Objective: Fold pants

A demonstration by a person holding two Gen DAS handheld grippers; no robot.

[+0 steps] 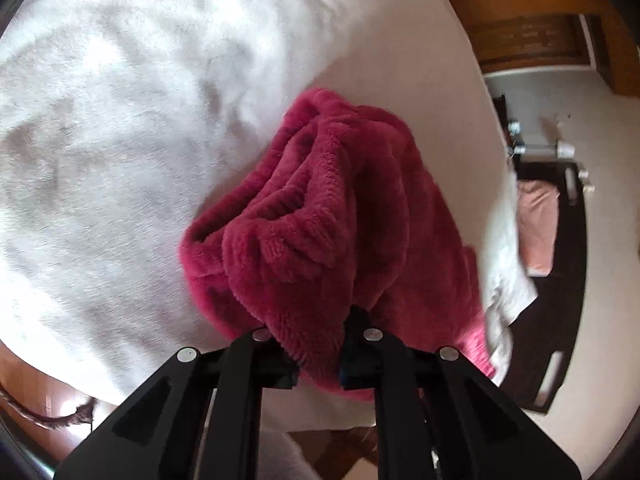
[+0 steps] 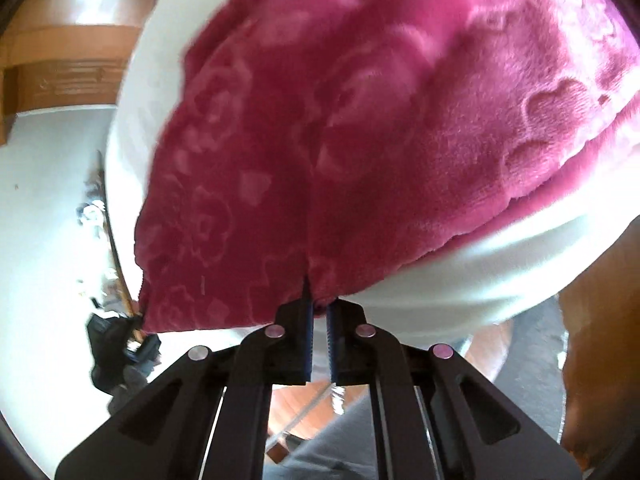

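The pants are magenta fleece with an embossed flower pattern. In the left wrist view they [image 1: 320,220] hang bunched in thick folds above the white fuzzy cover [image 1: 100,140]. My left gripper [image 1: 318,344] is shut on a thick fold of them; the fingertips are buried in the cloth. In the right wrist view the pants [image 2: 380,120] spread wide and flat over the white cover [image 2: 460,272]. My right gripper [image 2: 319,304] is shut on their near edge, with the blue pads close together.
The white cover's edge [image 1: 480,120] drops to a pale floor [image 1: 560,100] on the right. Wooden furniture [image 1: 520,32] stands beyond. A dark mat with a pink cushion [image 1: 538,224] lies on the floor. In the right view dark clutter [image 2: 120,352] sits at lower left.
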